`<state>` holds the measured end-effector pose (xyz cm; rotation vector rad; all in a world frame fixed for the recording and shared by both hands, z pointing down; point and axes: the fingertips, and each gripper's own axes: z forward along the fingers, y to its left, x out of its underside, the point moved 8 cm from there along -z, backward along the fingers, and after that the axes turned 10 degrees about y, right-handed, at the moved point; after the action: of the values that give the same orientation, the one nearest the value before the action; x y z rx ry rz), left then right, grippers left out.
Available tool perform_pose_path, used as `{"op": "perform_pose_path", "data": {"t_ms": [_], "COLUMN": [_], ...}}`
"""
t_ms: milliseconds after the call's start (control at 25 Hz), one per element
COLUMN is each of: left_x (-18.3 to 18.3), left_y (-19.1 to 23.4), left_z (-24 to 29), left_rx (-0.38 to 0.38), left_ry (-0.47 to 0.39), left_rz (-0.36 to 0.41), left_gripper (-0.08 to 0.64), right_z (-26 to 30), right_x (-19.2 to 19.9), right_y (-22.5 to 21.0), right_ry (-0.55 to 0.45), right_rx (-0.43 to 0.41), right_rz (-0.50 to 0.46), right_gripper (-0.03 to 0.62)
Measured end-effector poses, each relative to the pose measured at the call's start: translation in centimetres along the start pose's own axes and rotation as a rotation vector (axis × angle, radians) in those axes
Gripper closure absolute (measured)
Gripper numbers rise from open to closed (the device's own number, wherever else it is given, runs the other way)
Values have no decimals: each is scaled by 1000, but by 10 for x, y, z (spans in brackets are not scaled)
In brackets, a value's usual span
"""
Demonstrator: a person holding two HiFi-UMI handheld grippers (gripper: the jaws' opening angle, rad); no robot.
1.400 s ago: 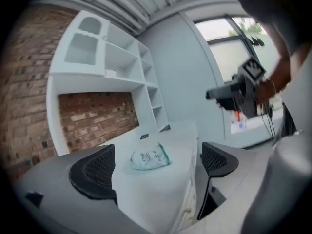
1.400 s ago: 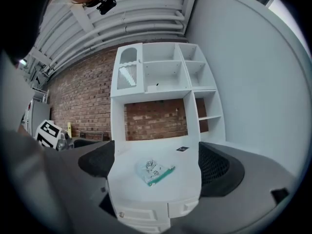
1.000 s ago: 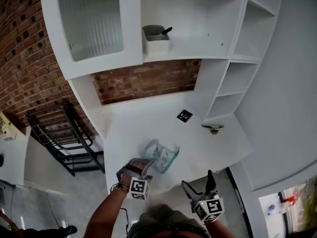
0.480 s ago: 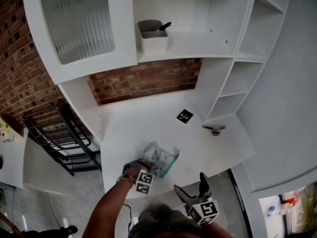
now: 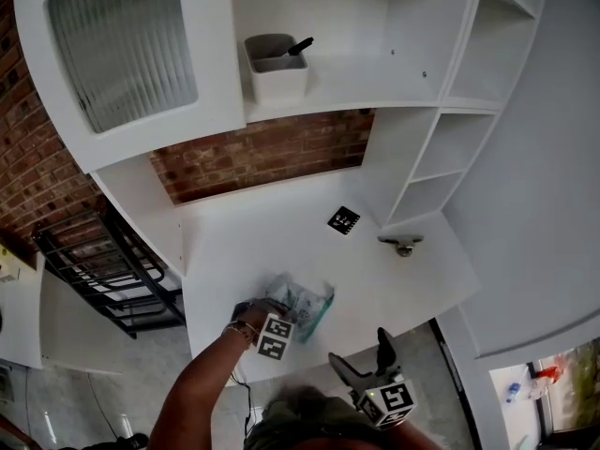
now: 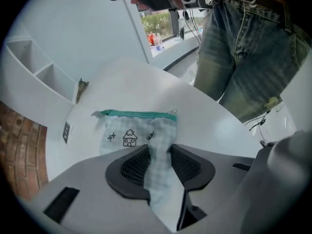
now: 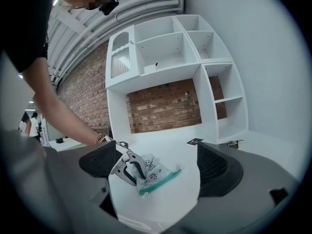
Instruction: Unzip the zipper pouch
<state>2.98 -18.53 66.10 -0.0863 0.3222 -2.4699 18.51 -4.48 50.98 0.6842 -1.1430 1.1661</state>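
The zipper pouch (image 5: 306,302), pale check cloth with small drawings and a teal zipper (image 6: 136,114), lies flat on the white table (image 5: 244,242) near its front edge. My left gripper (image 5: 255,308) is at the pouch's near end. Its jaws are closing, with a fold of the pouch cloth (image 6: 158,160) filling the gap and touching both pads (image 6: 134,165). The zipper's metal pull (image 6: 171,112) sits at the far right end. My right gripper (image 5: 358,347) hovers open past the table's front edge, holding nothing. Seen from the right gripper, the left gripper (image 7: 127,167) rests on the pouch (image 7: 157,173).
A black square marker (image 5: 343,220) and a small metal piece (image 5: 401,245) lie further back on the table. White shelves (image 5: 427,172) rise at the right. A white tub with a black tool (image 5: 275,64) sits on the upper shelf. A black rack (image 5: 112,270) stands at the left.
The left gripper has moved forward onto the pouch's near end and narrowed its jaws around the cloth. The right gripper has drifted slightly left and stays open.
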Motion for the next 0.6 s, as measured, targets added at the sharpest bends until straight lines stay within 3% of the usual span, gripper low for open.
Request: {"op": "perform_pose_path", "data": {"t_ms": [40, 160, 320, 440, 600], "left_x": [0, -4, -6, 4, 17], "left_y": [0, 2, 0, 4, 7], "left_z": [0, -2, -14, -45, -96], "left_rx": [-31, -90, -107, -176, -255], "left_ry": [-9, -58, -131, -263, -446], "left_rz": [-20, -115, -230, -444, -719], "left_gripper": [470, 551, 558, 558, 558], "right_z": [1, 6, 12, 15, 17], "right_x": [0, -1, -6, -10, -19], "right_y": [-1, -2, -2, -3, 7], "right_ry": [0, 6, 22, 25, 23], "right_rx": [2, -4, -37, -69, -125], "right_rz": [0, -4, 5, 44, -12], "right_gripper": [72, 74, 91, 142, 171]}}
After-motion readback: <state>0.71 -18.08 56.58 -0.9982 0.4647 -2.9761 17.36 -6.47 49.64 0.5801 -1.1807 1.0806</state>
